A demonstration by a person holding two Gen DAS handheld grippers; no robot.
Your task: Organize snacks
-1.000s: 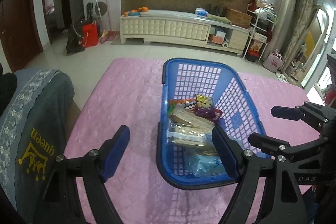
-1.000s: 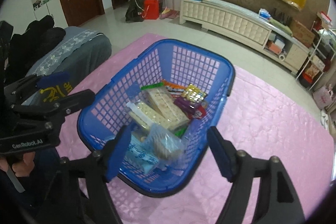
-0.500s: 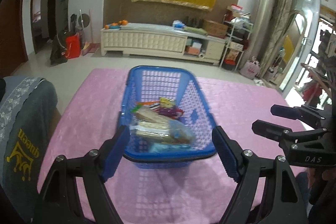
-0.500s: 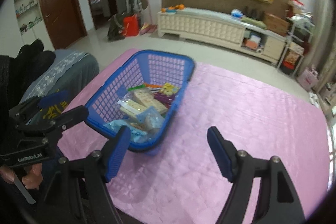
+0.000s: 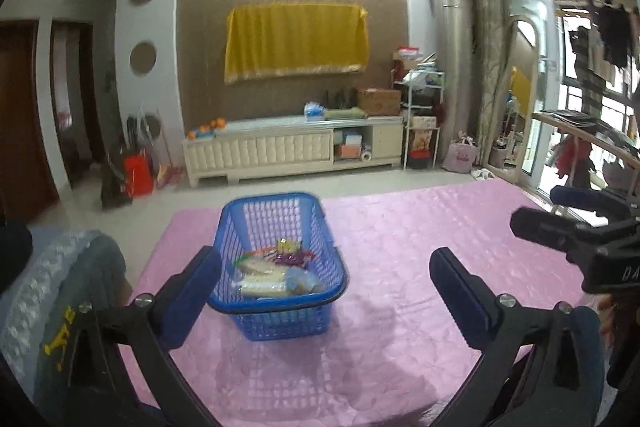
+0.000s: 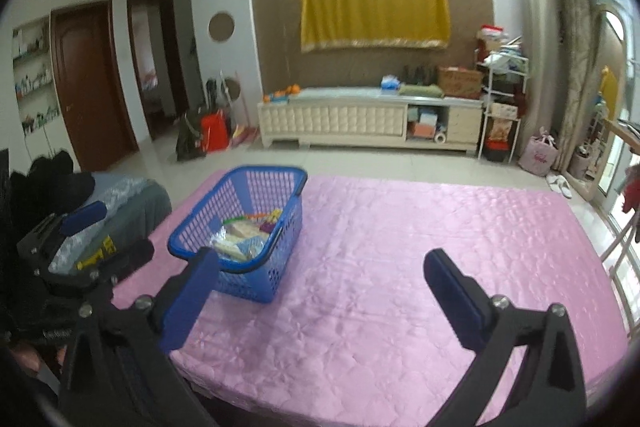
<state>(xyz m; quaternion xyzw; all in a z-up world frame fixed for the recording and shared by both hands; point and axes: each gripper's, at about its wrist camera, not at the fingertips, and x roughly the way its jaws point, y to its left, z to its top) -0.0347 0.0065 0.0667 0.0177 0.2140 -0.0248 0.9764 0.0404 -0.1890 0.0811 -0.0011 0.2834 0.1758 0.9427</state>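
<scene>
A blue plastic basket point(image 5: 256, 223) stands on the pink tablecloth point(image 5: 400, 247) and holds several snack packets point(image 5: 272, 273). It also shows in the right wrist view point(image 6: 280, 227), left of centre, with the snack packets point(image 6: 244, 233) inside. My left gripper point(image 5: 326, 291) is open and empty, held back from the basket's near side. My right gripper point(image 6: 322, 291) is open and empty over bare cloth, to the right of the basket. The right gripper also shows at the right edge of the left wrist view point(image 5: 576, 223), and the left gripper at the left edge of the right wrist view point(image 6: 80, 239).
A grey cloth-covered chair point(image 5: 60, 287) stands at the table's left side. The pink tablecloth point(image 6: 440, 247) spreads to the right of the basket. A white cabinet point(image 5: 292, 147) and a shelf rack point(image 5: 420, 115) stand against the far wall across the tiled floor.
Both grippers have pulled back and up from the basket, which now looks smaller and farther. Both stay open and empty. The basket has not moved on the cloth.
</scene>
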